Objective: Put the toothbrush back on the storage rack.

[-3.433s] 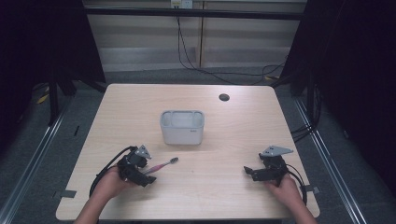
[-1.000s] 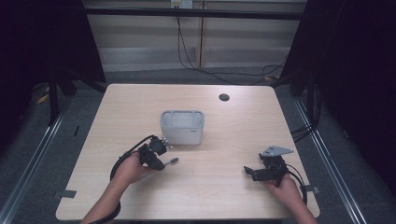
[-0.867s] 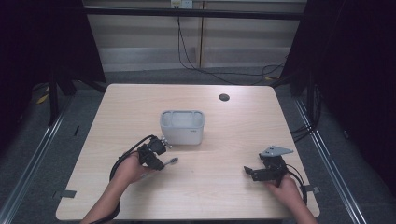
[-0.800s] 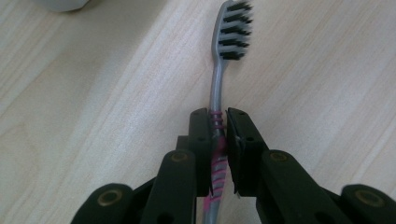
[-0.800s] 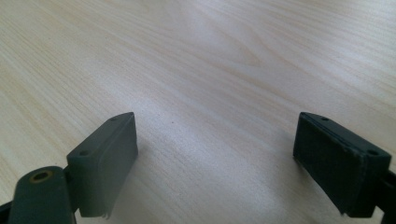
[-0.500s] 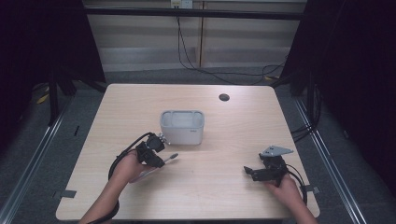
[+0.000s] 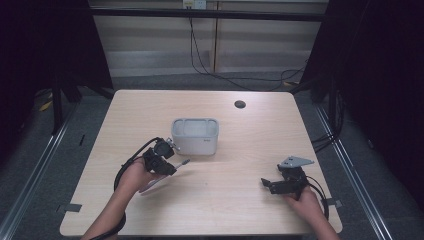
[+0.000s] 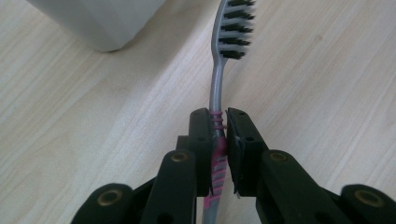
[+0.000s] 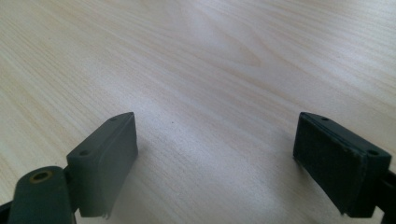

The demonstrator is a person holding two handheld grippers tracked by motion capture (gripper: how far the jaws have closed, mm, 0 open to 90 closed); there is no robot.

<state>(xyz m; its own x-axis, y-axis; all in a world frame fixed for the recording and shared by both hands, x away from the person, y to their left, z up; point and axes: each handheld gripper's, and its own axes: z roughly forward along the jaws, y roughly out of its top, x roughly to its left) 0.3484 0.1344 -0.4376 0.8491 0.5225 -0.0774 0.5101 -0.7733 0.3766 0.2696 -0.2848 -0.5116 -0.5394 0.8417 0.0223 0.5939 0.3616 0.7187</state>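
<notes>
At five o'clock on the pale wooden counter (image 7: 240, 150), the right claw (image 9: 215, 158) gapes wide, holding nothing. At eight o'clock, the left claw (image 8: 220, 135) is clamped on a grey-and-pink plastic toothbrush (image 8: 219, 79), bristles pointing toward the grey rectangular plastic holder (image 7: 195, 135) at the centre.

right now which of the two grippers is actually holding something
The left gripper: its jaws are clamped on the handle of the grey and pink toothbrush. The right gripper has wide-open jaws above the bare table.
</notes>
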